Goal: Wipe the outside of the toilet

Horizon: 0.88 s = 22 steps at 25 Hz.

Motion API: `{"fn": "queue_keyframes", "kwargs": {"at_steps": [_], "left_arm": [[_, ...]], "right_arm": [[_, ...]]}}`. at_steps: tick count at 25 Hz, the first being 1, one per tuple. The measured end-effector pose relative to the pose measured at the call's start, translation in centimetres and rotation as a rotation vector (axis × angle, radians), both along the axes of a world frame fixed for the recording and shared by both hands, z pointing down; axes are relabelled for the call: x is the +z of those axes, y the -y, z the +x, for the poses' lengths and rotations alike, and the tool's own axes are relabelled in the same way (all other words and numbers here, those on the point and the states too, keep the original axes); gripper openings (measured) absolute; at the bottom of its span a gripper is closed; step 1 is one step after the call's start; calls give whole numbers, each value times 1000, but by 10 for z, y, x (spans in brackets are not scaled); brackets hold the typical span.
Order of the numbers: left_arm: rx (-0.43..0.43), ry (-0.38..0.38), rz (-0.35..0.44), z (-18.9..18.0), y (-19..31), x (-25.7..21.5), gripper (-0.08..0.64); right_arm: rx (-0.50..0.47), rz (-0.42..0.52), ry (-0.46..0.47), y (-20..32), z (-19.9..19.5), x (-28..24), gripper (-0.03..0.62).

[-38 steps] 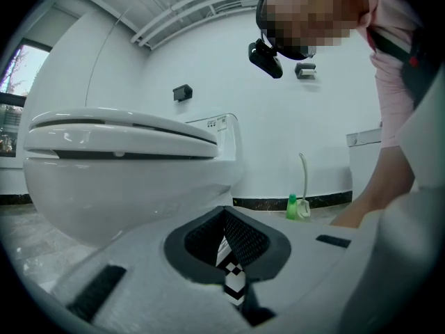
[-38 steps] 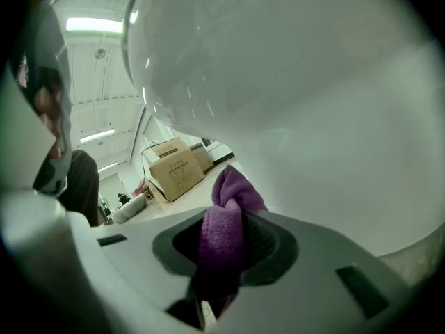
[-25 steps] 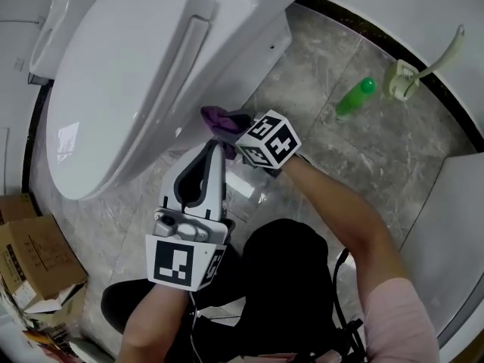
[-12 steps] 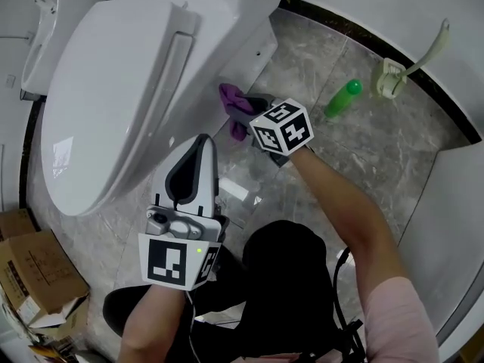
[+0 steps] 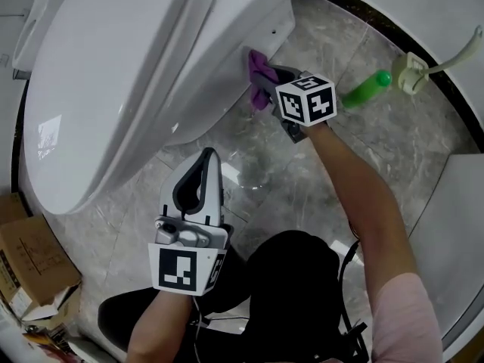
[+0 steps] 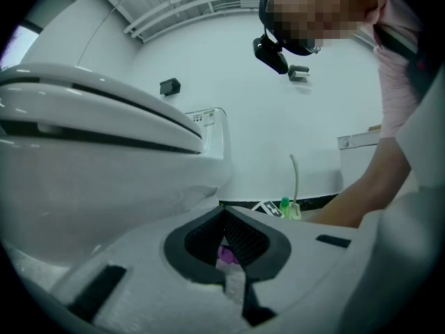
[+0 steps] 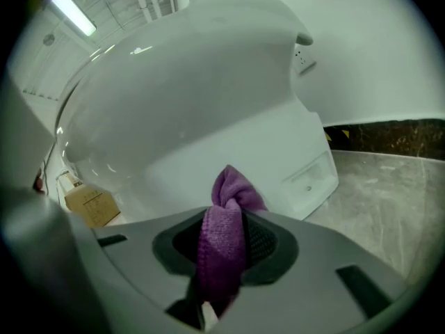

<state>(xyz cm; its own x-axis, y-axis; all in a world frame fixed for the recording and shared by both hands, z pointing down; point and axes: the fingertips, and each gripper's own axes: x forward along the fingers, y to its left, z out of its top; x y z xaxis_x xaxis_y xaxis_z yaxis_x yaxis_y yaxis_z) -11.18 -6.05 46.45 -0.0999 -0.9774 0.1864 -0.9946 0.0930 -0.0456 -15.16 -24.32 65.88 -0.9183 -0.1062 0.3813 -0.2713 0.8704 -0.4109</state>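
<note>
**A:** Purple cloth (image 7: 226, 218), one, bunched wad, pinched fast between the jaws of the right gripper (image 7: 226, 245). Location?

**B:** In the head view its end lies against the white outer flank of the toilet (image 5: 144, 74), under the overhang of the closed lid, toward the rear. The right arm is stretched out over the grey marble floor (image 5: 302, 172).

**A:** Left gripper (image 5: 206, 165)?

**B:** One, idle. Jaws closed tip to tip, nothing held. It sits low near the bowl's front, well apart from the cloth.

**A:** Step in hand?

**B:** Judged: wiping the side of the bowl. How much is already wiped cannot be told.

**A:** Next move calls for?

**B:** Likely a firm press along the flank, with the clamp tight so the wad does not slip, then down toward the base.

**A:** Views compared?

**B:** Only the right gripper view shows the grip itself and a recessed panel low on the base, but contact with the porcelain is unclear there. Only the head view shows that contact, plus a green bottle (image 5: 365, 88) and a toilet brush holder (image 5: 412, 70) by the wall. The left gripper view gives the lid in profile, and the cloth only as a purple speck beyond its closed jaws.
</note>
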Motion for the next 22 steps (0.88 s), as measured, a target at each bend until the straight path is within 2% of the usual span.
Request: {"fn": "queue_keyframes", "kwargs": {"at_steps": [8, 11, 15, 22], "left_arm": [[-25, -37, -9, -10, -13, 17, 6], [-31, -80, -33, -8, -17, 26, 6], [-46, -93, -51, -12, -23, 35, 6], [-56, -84, -52, -18, -25, 34, 6]], "right_arm": [[77, 7, -30, 39, -13, 27, 95], [117, -4, -37, 56, -17, 38, 97], [148, -12, -43, 70, -23, 48, 97], [92, 16, -70, 61, -28, 52, 91]]}}
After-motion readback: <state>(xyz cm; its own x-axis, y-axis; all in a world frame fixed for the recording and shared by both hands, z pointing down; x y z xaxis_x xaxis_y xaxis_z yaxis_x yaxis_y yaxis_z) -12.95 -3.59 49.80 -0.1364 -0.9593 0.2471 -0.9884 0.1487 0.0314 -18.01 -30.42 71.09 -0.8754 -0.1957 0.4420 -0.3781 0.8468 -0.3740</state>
